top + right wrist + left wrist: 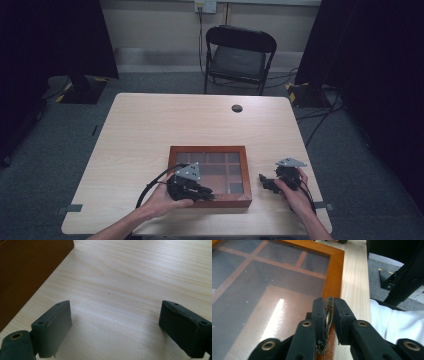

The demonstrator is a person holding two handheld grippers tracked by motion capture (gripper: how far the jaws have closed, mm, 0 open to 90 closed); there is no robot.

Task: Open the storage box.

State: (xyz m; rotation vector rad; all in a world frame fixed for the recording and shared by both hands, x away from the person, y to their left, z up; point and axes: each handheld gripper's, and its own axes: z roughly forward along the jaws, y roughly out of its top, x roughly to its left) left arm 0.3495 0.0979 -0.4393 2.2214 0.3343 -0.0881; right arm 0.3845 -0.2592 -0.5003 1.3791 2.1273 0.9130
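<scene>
A wooden box (209, 149) with a glass lid over several compartments lies near the table's front edge. A small twisted brass handle (327, 320) sits on the front rail of the lid frame (334, 270). My left gripper (329, 300) is shut on that handle, with both pads pressed against it. In the high view my left gripper (207, 195) reaches over the box's front edge. My right gripper (262, 181) rests on the table to the right of the box. Its jaws (115, 315) stand wide open over bare wood, and the box's side (25, 270) is at their left.
The light wooden table (150, 130) has a round cable hole (237, 108) near its far edge. A black folding chair (235, 55) stands behind it, with dark curtains on both sides. A white sleeve (394, 322) shows at the right of the left gripper view.
</scene>
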